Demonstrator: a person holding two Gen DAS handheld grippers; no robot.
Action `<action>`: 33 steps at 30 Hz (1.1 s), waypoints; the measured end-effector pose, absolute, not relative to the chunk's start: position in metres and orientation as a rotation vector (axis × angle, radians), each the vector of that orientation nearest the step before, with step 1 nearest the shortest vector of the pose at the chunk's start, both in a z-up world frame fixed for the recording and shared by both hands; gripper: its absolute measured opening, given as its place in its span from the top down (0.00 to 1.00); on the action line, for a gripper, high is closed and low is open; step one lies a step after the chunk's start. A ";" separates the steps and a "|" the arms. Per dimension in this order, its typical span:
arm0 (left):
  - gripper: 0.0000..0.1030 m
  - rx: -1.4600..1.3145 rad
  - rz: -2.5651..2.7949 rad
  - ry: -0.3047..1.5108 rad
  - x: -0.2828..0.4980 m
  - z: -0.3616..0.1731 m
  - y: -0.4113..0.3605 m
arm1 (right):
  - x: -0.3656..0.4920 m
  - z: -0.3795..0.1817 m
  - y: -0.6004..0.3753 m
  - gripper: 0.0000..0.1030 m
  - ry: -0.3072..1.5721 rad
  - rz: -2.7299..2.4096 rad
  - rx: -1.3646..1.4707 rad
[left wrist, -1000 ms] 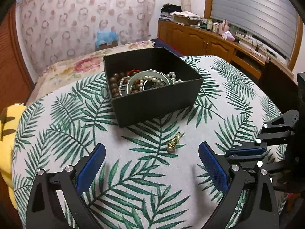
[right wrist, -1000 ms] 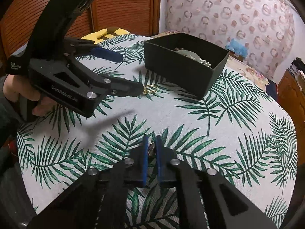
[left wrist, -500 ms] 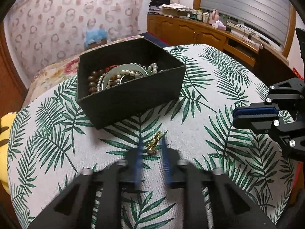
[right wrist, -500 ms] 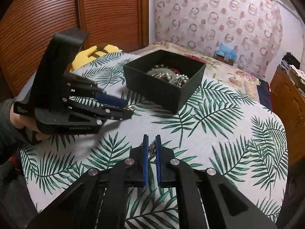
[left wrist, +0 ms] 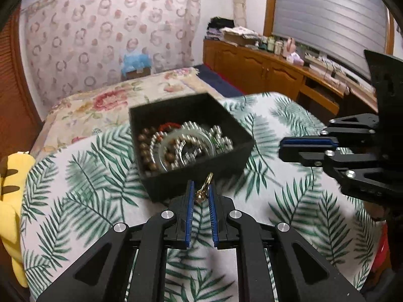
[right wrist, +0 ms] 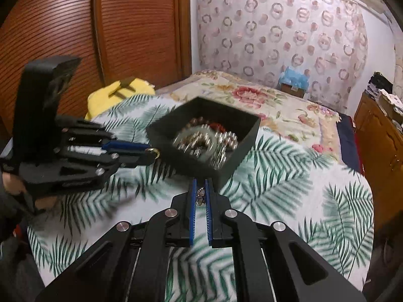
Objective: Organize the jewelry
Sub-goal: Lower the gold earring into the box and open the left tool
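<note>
A black open box (left wrist: pixel 196 176) holding bead bracelets and pearl strands (left wrist: pixel 181 143) stands on the leaf-print table. My left gripper (left wrist: pixel 201 191) is shut on a small gold jewelry piece (left wrist: pixel 204 188) and holds it in the air just in front of the box's near wall. It also shows in the right wrist view (right wrist: pixel 151 152), left of the box (right wrist: pixel 241 146). My right gripper (right wrist: pixel 200 191) is shut on a small silver beaded piece (right wrist: pixel 200 196), held near the box's front corner. It shows at the right of the left wrist view (left wrist: pixel 284 148).
The round table has a palm-leaf cloth (left wrist: pixel 83 196). A yellow plush (left wrist: pixel 12 188) lies at its left edge. A bed with a floral cover (right wrist: pixel 277 105) lies behind. Wooden cabinets (left wrist: pixel 264 73) line the right wall; a wooden sliding door (right wrist: pixel 75 37) stands at the left.
My left gripper closed on the gold piece, which lay on the cloth, and lifted it toward the box. My right gripper, still holding the silver piece, moved closer to the box.
</note>
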State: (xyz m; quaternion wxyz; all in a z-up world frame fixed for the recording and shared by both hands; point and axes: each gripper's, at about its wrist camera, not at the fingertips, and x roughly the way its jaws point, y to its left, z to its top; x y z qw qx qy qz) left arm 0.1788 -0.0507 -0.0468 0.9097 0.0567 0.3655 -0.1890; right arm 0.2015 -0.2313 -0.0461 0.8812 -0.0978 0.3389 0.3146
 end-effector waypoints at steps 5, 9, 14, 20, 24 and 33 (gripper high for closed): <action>0.90 0.093 -0.370 0.722 0.192 -0.035 -0.047 | 0.227 -0.041 -0.223 0.92 0.700 0.660 -0.162; 0.90 0.079 -0.350 0.718 0.206 -0.033 -0.044 | 0.244 -0.042 -0.216 0.92 0.704 0.662 -0.144; 0.90 0.062 -0.324 0.721 0.218 -0.034 -0.040 | 0.261 -0.043 -0.214 0.92 0.723 0.657 -0.111; 0.72 0.046 -0.311 0.717 0.215 -0.036 -0.037 | 0.261 -0.042 -0.217 0.77 0.713 0.653 -0.104; 0.52 0.041 -0.281 0.704 0.206 -0.033 -0.035 | 0.248 -0.037 -0.225 0.77 0.684 0.619 -0.083; 0.09 0.040 -0.184 0.627 0.168 -0.013 -0.025 | 0.197 -0.023 -0.243 0.45 0.595 0.493 -0.043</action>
